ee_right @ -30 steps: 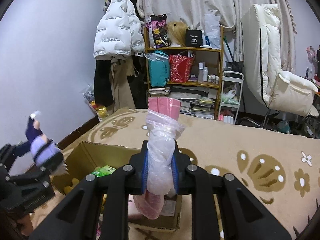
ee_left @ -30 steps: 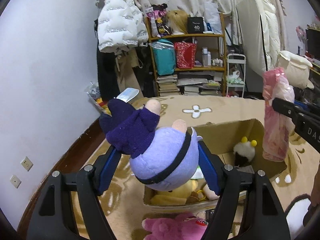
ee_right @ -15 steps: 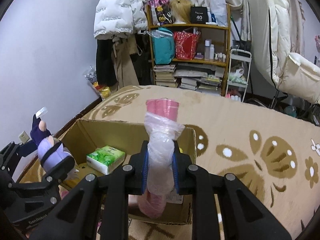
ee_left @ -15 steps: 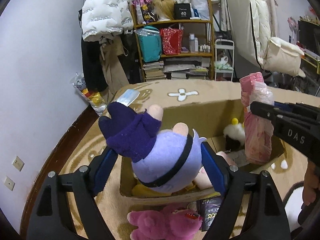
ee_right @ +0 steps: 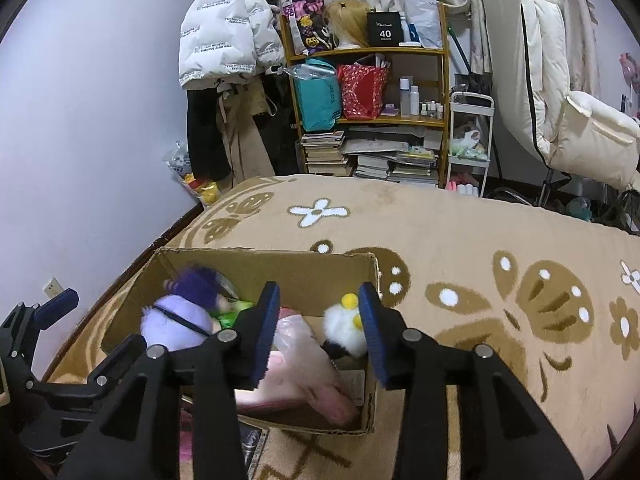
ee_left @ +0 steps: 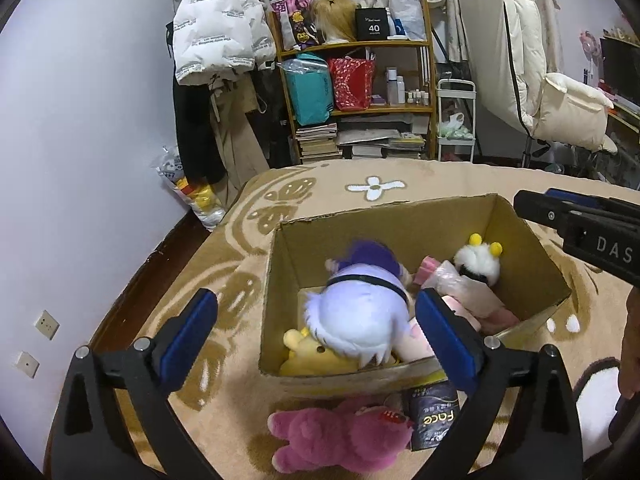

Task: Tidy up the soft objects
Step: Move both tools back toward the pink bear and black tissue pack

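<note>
An open cardboard box (ee_left: 384, 216) stands on the tan carpet. The purple plush doll (ee_left: 360, 312) lies inside it, on a yellow plush (ee_left: 312, 356). My left gripper (ee_left: 314, 304) hovers above the doll, its jaws opening wide and its pads clear of it. A pink bundle in clear plastic (ee_right: 296, 368) lies in the box beside a white fuzzy toy (ee_right: 344, 324). Over that bundle my right gripper (ee_right: 318, 304) has its jaws opening, with nothing pressed between the pads. The purple doll (ee_right: 180, 312) rests at the box's left end.
A pink plush bear (ee_left: 340, 436) and a black pack (ee_left: 434, 416) lie on the carpet in front of the box. A green tissue pack (ee_right: 232, 312) is in the box. Behind stand a cluttered shelf (ee_left: 360, 104), hanging coats (ee_left: 216, 40) and a white chair (ee_left: 560, 112).
Both grippers have opened. The purple doll has dropped from the left gripper into the box, and the pink bundle has dropped from the right gripper into it.
</note>
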Available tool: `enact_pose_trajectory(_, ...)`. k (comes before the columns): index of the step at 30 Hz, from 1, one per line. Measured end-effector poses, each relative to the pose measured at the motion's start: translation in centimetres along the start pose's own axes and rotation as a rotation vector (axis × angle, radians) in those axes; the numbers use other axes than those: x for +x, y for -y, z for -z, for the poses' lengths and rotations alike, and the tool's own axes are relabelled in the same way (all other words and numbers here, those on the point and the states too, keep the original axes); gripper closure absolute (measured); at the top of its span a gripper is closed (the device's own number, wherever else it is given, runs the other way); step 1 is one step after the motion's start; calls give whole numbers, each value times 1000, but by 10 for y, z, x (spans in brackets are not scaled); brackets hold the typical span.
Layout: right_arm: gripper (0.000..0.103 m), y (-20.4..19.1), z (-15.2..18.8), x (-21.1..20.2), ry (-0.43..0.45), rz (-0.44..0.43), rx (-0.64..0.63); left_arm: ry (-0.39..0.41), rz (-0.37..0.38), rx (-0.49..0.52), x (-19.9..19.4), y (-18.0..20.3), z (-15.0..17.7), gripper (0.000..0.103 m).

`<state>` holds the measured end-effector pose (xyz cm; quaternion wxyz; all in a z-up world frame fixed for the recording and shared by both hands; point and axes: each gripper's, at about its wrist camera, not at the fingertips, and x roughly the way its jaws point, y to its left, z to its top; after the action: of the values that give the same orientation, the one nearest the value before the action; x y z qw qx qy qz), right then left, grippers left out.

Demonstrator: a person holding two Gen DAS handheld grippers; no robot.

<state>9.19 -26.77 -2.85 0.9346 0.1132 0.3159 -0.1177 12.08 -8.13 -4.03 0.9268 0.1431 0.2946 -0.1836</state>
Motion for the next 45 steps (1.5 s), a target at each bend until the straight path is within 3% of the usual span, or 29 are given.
enact_pose_trajectory(1,41,0,0,-1,-1,-2,3,-1,-3,-2,-1,-1,-1,4)
enact_pose_trajectory(5,31,-1,1,-9,6,4,9,-23,-16,1,-11,-9,3,4)
enact_pose_trajectory(7,18,-1,1,-12,-2,4,11,-26,-32,10,-16,-10,5,4)
enact_pose_trajectory(9,12,-1,2,-16,3,3,16,-30,-56,19,-23,-14,8,4)
enact_pose_trajectory(16,3,-6,8,-31,-1,-7,10,-53,-96,-14,-40,-30,19,4)
enact_pose_trajectory(33,3,-21,35,-58,-58,-55,-20,-84,-134,-84,-73,-49,41,4)
enact_pose_trajectory(45,3,-27,55,-56,-94,-86,-35,-106,-134,-102,-73,-55,47,4)
